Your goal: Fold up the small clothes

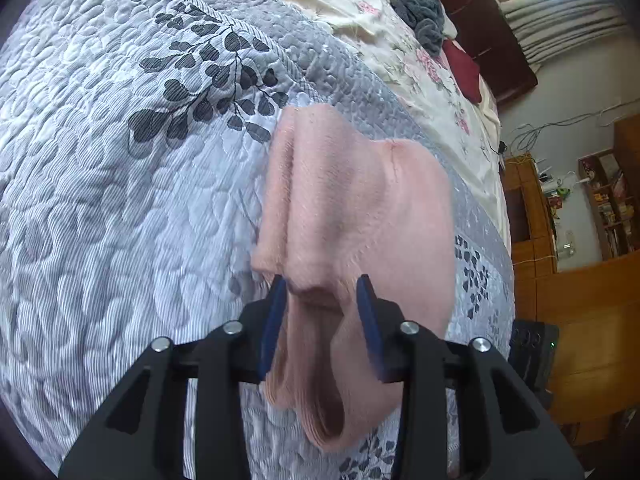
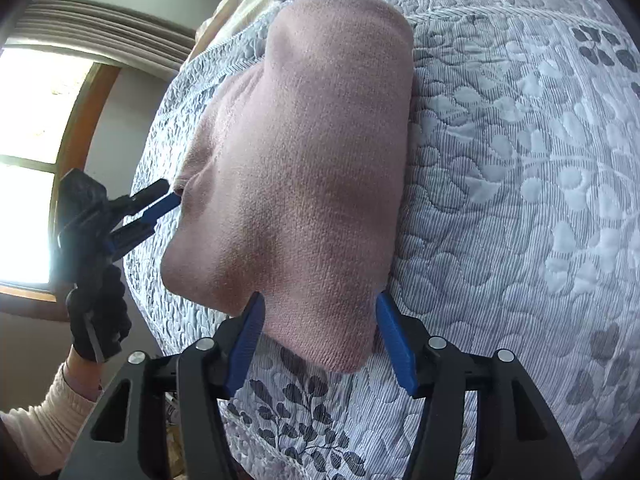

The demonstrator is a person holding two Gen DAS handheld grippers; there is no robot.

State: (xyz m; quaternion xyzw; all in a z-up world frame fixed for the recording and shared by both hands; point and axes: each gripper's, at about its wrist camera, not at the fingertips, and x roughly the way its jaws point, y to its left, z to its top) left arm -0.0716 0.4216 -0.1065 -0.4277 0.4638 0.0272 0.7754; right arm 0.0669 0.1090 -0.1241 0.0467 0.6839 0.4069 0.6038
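Since both grippers sit at the cloth, the lines run from each gripper outward.

Left gripper (image 1: 322, 284): its blue pads are spread, with a bunched ridge of the pink garment (image 1: 352, 208) between them; whether they press the cloth I cannot tell.

Right gripper (image 2: 318, 304): its blue pads stand wide apart, and a corner of the garment droops between them without clearly touching either; it looks released.

Garment: a small pink knit piece, directly ahead of both grippers, lying partly rumpled on the quilted bedspread (image 1: 120, 200).

Feel, as a judgement: light, soft and limp, with a slightly fuzzy knit that should not slip from rubbery pads; no stiffness, so any lifted part will sag.

Where to hold, as a judgement: at a hem or corner, pinching through all layers at the edge, not at the loose middle, which would only bunch.

Far from the left gripper: a floral sheet (image 1: 420, 60), a heap of dark clothes (image 1: 420, 4), and wooden shelves (image 1: 608, 204).
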